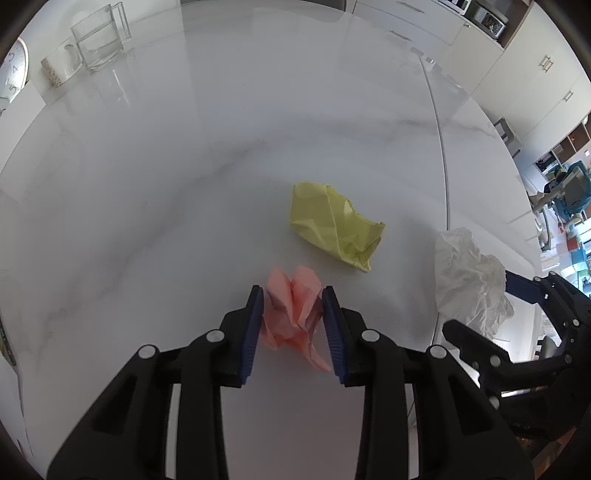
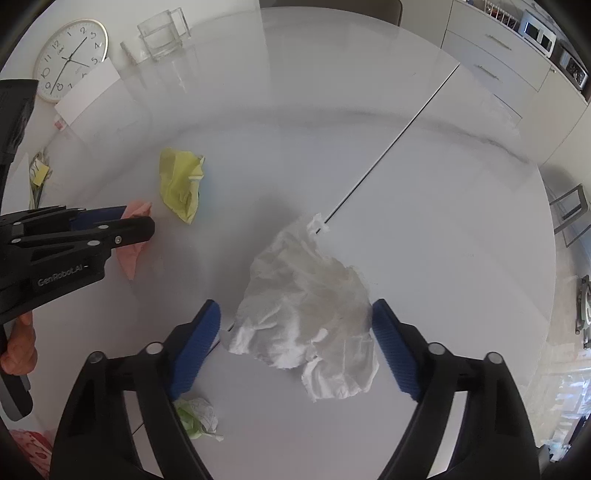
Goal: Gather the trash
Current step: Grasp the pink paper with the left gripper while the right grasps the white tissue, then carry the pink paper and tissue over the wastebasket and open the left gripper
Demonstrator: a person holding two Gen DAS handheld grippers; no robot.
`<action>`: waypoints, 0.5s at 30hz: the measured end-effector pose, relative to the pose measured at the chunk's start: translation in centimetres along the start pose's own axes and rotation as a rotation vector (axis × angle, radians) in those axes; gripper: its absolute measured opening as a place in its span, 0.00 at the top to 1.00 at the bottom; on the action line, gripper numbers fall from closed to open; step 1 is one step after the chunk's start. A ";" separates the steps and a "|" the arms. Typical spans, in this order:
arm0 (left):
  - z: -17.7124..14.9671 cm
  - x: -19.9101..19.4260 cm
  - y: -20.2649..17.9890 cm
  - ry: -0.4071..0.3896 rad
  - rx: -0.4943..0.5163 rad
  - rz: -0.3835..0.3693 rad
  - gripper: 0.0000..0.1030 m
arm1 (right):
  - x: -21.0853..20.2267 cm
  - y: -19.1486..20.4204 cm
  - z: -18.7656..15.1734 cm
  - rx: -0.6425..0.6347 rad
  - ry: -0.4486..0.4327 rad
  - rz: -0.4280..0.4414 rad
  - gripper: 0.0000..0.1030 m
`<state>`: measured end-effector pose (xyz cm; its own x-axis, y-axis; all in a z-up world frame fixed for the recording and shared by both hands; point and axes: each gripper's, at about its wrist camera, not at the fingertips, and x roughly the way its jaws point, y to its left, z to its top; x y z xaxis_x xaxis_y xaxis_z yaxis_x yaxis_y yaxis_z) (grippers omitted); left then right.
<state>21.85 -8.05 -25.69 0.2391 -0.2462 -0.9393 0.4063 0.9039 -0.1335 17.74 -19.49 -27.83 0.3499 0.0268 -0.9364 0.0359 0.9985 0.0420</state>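
Left tool [image 1: 293, 295] pinching pink paper wad [image 1: 291, 314] at 6 o'clock on desk [image 1: 184, 184]; grip possibly loose, could slip on lifting. Right tool [image 2: 295, 314] wide around white tissue [image 2: 306, 314] (limp, uneven); may snag only an edge.

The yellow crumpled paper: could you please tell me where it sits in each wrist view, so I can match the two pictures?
Left wrist view: the yellow crumpled paper lies right of centre, just beyond the pink paper between the left gripper fingers.
Right wrist view: the same paper lies at upper left, beyond the left gripper.
Shared landmark: the white tissue, also the glass container.
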 end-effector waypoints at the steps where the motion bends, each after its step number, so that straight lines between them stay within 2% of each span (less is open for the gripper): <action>1: -0.1 -0.1 0.1 -0.001 -0.006 -0.002 0.69 | 0.2 0.1 0.1 0.000 0.004 -0.001 0.37; 3: -0.4 -0.8 0.5 -0.007 -0.018 -0.002 0.69 | 0.5 0.2 0.1 -0.004 0.004 -0.015 0.51; 5: -0.7 -1.8 0.7 -0.019 -0.016 0.003 0.69 | 0.3 0.2 0.2 -0.008 0.000 -0.024 0.77; 7: -0.7 -2.9 0.6 -0.035 -0.013 0.004 0.69 | 0.0 0.3 0.2 -0.001 -0.001 0.001 0.79; 15: -2.3 -9.0 -1.0 -0.092 0.015 -0.009 0.69 | -5.2 -0.2 -0.9 0.003 -0.094 -0.003 0.79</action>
<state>17.30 -5.94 -17.84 0.3153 -0.2860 -0.9049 0.4219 0.8963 -0.1363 15.10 -19.81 -23.30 0.4364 0.0191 -0.8996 0.0397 0.9984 0.0405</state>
